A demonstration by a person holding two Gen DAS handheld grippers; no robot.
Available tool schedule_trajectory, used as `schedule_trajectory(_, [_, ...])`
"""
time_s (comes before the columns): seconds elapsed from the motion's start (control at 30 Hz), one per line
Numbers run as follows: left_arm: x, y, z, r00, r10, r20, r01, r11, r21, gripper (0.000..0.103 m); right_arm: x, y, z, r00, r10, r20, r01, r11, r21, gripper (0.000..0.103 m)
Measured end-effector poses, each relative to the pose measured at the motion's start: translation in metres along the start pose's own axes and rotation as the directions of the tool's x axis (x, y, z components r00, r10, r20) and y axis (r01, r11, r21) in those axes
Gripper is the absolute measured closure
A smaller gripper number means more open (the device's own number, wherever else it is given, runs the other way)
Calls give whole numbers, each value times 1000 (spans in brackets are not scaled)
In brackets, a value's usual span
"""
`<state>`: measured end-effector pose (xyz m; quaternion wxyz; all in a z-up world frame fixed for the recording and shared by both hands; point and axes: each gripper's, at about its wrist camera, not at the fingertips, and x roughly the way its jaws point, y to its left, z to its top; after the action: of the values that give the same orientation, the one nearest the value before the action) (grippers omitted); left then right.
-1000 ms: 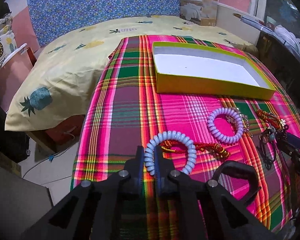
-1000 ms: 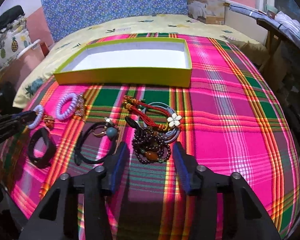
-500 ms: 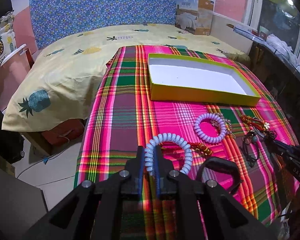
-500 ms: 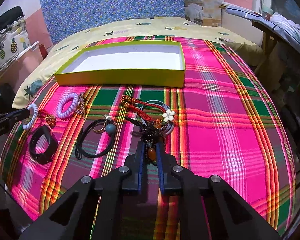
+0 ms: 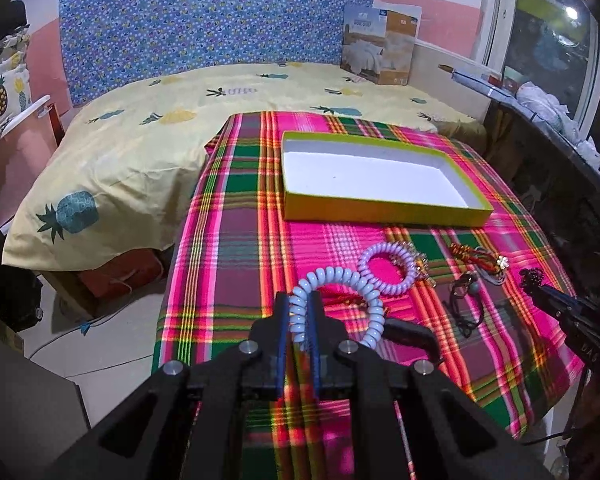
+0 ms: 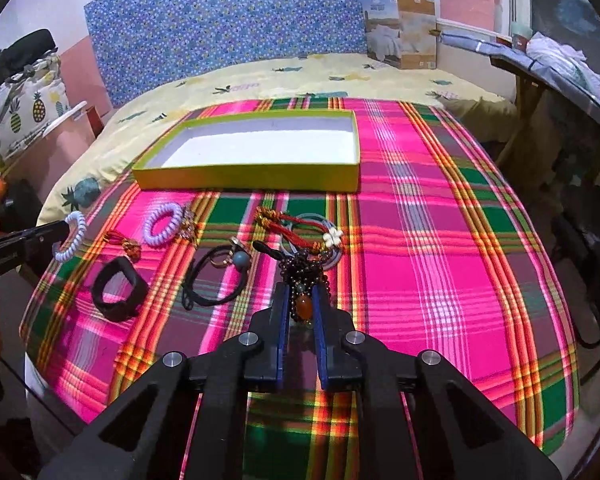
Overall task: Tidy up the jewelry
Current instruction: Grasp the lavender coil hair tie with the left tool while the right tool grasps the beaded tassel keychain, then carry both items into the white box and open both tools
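My left gripper (image 5: pixel 299 304) is shut on a pale blue spiral bracelet (image 5: pixel 340 280) and holds it above the plaid cloth; it also shows in the right wrist view (image 6: pixel 71 236). My right gripper (image 6: pixel 301 300) is shut on a dark beaded bracelet with an amber bead (image 6: pixel 305 276), lifted off the cloth. An open yellow-green box (image 5: pixel 384 212) with a white inside lies farther back, also in the right wrist view (image 6: pixel 244 178). A lilac spiral bracelet (image 6: pixel 164 224), a black band (image 6: pixel 118 290), a black cord with a blue bead (image 6: pixel 216 276) and a red cord with a white flower (image 6: pixel 300 232) lie on the cloth.
The plaid cloth (image 6: pixel 440 260) covers the near part of a bed with a pineapple sheet (image 5: pixel 140 152). A blue headboard (image 5: pixel 220 20) and a bedding package (image 5: pixel 380 48) stand at the back. A dark table (image 6: pixel 560 80) is on the right.
My right gripper closed on the beaded bracelet and lifted it. My left gripper rose with the blue spiral bracelet, away from the red and gold piece on the cloth.
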<state>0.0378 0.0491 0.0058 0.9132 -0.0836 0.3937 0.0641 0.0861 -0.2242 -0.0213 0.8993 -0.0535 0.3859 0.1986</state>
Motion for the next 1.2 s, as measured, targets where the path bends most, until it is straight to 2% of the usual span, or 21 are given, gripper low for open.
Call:
schedule_trajectory(0.27, [6,-15,27,999,-28,26,27,999,32,93,-1,7,28,999,23,47,-22,1000,-22,92])
schedule_trajectory(0.53, [28,-28,65,998,-40,54,37,997,67,93,14,5,64,996,20,86,-15,999,-51,92])
schedule_trajectory(0.7, [51,-30,88,998,-45,51,41,996,76,93,38,-1,92,995,8,96,-2,998,-65,92])
schedule_trajectory(0.93, [95,-26,115,999,-27,28,25,998,65,93,92,-20,127,998,1,59,2,999,-43,92])
schedule_trajectory(1.2, [141,-19,132,1000,12,-15,-11,999,50,93,144,-29,146,1000,-13,1,13,999,-45,91])
